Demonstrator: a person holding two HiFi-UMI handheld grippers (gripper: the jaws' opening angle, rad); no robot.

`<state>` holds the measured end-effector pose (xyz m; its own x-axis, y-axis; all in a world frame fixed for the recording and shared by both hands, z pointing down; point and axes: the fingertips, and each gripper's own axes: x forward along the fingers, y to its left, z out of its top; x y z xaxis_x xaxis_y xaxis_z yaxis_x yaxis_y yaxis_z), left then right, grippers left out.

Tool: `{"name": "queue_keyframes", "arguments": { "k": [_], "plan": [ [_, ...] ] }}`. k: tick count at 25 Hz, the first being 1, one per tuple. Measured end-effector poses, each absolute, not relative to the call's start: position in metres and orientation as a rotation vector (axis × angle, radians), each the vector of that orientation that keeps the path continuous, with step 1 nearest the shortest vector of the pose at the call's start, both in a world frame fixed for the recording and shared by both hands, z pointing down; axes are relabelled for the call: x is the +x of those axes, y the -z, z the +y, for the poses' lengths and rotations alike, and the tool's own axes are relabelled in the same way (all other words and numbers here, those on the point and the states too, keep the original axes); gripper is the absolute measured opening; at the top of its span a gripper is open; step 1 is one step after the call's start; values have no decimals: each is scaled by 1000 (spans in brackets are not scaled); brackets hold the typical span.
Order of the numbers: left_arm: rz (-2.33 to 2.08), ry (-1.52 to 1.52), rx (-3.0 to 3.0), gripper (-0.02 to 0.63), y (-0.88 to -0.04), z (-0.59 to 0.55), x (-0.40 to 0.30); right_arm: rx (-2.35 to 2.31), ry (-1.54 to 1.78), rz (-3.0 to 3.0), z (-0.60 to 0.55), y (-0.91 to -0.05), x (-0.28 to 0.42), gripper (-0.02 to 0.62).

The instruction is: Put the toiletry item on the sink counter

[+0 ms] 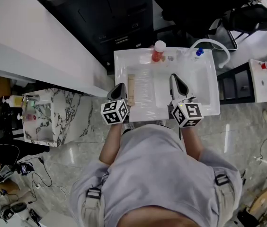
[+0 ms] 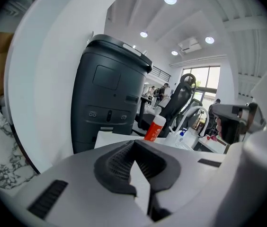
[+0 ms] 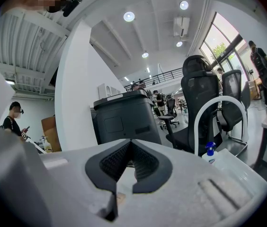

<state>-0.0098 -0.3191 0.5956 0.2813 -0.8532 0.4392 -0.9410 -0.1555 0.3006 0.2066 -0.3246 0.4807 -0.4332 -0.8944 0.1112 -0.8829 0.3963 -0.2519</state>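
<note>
While both grippers hang over the front of the white sink (image 1: 204, 103), neither carries anything. The left gripper (image 1: 122, 86) has its jaws pressed together with nothing between them, and the right gripper (image 1: 174, 77) is clenched empty in the same way. A long, flat, pale beige item (image 1: 130, 90) lies on the sink's left side, just beside the left gripper and apart from it. This is probably the toiletry item, though its kind is too small to tell. It appears light, stiff and thin. Take hold across its narrow width near mid-length so that it does not tip; a low, flat piece on glossy ceramic may slide before the pads seat. An orange bottle (image 1: 158, 51) with a white cap stands upright on the back rim, near the white faucet (image 1: 214, 45). Its body looks rigid and smooth, so it is best gripped at the middle, below the cap.
</note>
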Motion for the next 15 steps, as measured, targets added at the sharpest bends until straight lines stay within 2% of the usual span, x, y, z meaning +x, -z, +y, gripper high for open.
{"name": "queue_keyframes", "arguments": {
  "k": [15],
  "plan": [
    [-1690,-44,2208,5,-522,-317,-5,-1645,405,2585,-321,-476,207,5]
  ]
}}
